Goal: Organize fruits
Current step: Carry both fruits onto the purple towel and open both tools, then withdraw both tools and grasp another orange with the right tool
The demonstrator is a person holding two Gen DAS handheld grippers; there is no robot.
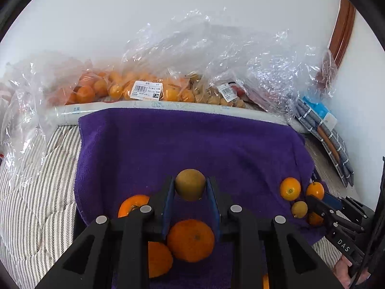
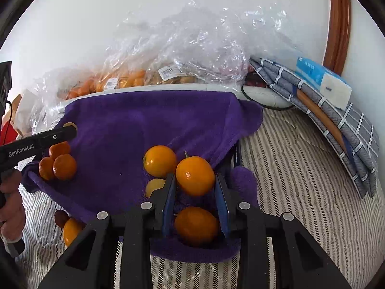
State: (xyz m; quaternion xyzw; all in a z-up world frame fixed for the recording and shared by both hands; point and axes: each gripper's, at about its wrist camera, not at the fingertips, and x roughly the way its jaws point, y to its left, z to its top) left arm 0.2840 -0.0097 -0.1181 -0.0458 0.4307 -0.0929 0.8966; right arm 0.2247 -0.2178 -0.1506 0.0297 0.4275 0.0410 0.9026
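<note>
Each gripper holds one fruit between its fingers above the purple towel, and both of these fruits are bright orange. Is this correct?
Not fully. The right gripper does hold a bright orange fruit, but the fruit in the left gripper is a dull yellow-brown fruit, not orange; the left wrist view shows it. The rest stands: each gripper holds one fruit between its fingers above the purple towel.

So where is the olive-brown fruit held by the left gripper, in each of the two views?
Left wrist view: the olive-brown fruit sits at lower centre, clamped by the left gripper.
Right wrist view: at the far left edge, only a sliver shows behind the gripper tip.
Shared landmark: the purple towel.
</note>
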